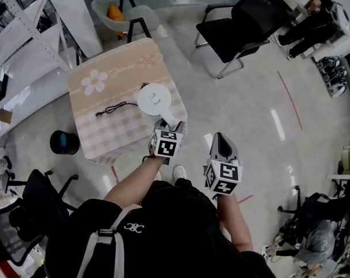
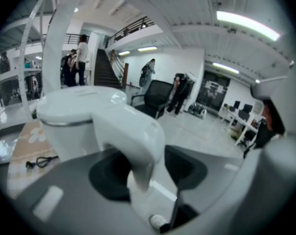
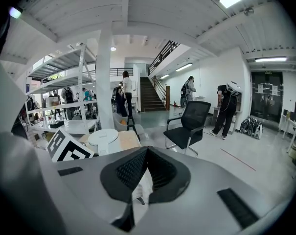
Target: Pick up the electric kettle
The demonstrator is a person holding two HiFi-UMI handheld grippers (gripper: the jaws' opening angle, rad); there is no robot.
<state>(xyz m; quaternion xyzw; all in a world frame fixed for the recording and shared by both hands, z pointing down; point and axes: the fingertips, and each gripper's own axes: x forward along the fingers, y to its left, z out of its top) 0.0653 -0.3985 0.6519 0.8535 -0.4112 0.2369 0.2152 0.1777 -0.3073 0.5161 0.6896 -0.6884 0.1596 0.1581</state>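
Electric kettle (image 1: 154, 99): white, upright, lid on, standing at the near right of a small table (image 1: 111, 135) with a checked cloth. Not lifted yet.

Nearest the person: right gripper (image 1: 221, 141) held out over bare floor, to the right of the table and apart from it. Its jaws are pressed together with nothing between them. It has no part in the grab as things stand.

Left gripper (image 1: 164, 126) is at the table's near edge, angled down onto the kettle's handle (image 2: 133, 131). Jaws spread wide. The handle runs between them, with a gap showing on either side in the left gripper view, so no pinch yet.

Beyond the handle: kettle body resting squarely on the cloth. A loose black cable (image 1: 114, 109) lies to its left, apart from it.

Further off: a black office chair (image 1: 241, 22) on the open floor.

Progress, as judged: the approach is done and the handle is straddled. Left to do: close on the handle, then raise the kettle clear of the cloth. The handle looks smooth, so the grip may slip or tilt.
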